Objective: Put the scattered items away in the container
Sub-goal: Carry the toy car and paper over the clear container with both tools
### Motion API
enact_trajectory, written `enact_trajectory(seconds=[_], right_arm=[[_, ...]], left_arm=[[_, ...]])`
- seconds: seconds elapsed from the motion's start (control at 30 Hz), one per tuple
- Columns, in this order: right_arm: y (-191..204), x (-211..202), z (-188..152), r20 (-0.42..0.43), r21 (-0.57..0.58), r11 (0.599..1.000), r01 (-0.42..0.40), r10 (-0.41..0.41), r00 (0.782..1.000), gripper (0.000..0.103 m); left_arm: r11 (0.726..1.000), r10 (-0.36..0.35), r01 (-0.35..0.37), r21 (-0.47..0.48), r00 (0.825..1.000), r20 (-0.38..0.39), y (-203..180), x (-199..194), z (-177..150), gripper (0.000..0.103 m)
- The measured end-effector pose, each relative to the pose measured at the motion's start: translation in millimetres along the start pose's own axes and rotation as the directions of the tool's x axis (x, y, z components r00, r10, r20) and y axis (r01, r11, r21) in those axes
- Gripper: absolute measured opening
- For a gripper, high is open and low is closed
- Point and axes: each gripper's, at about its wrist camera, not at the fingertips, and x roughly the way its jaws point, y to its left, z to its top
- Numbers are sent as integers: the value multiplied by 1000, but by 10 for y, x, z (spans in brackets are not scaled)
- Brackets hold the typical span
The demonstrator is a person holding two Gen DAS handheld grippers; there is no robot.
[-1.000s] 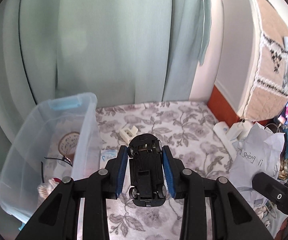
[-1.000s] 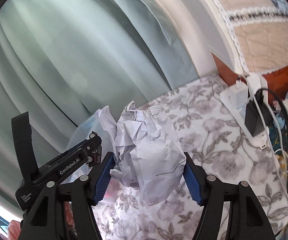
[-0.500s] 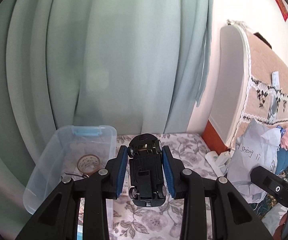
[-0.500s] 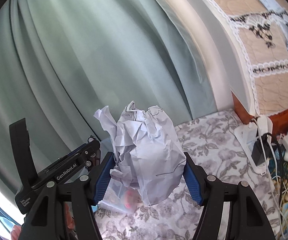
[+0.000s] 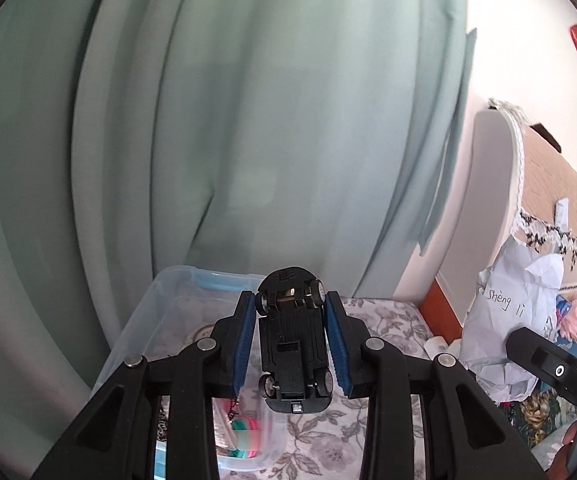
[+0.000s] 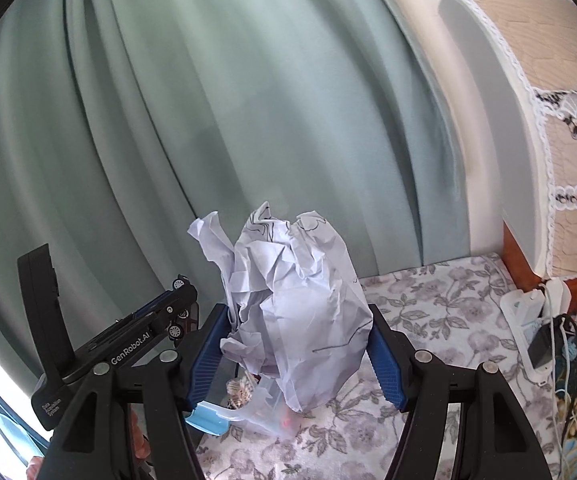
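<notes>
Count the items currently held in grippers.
2: a black toy car, underside up, in the left gripper; crumpled paper in the right gripper.

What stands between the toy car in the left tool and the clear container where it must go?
Nothing visible does. The left tool holds the toy car in the air, and the clear container below it is open, with no lid on it.

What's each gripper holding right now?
Left gripper: shut on the black plastic toy car, underside facing the camera.
Right gripper: shut on the crumpled white paper ball.
</notes>
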Motion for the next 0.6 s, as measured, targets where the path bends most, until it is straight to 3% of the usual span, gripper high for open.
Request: enact_trajectory(seconds=[0.6], right_arm=[[641, 711, -166, -145, -121, 991, -58, 40, 989, 70]], left_arm=[[984, 76, -80, -160, 997, -27, 915, 54, -138, 36]])
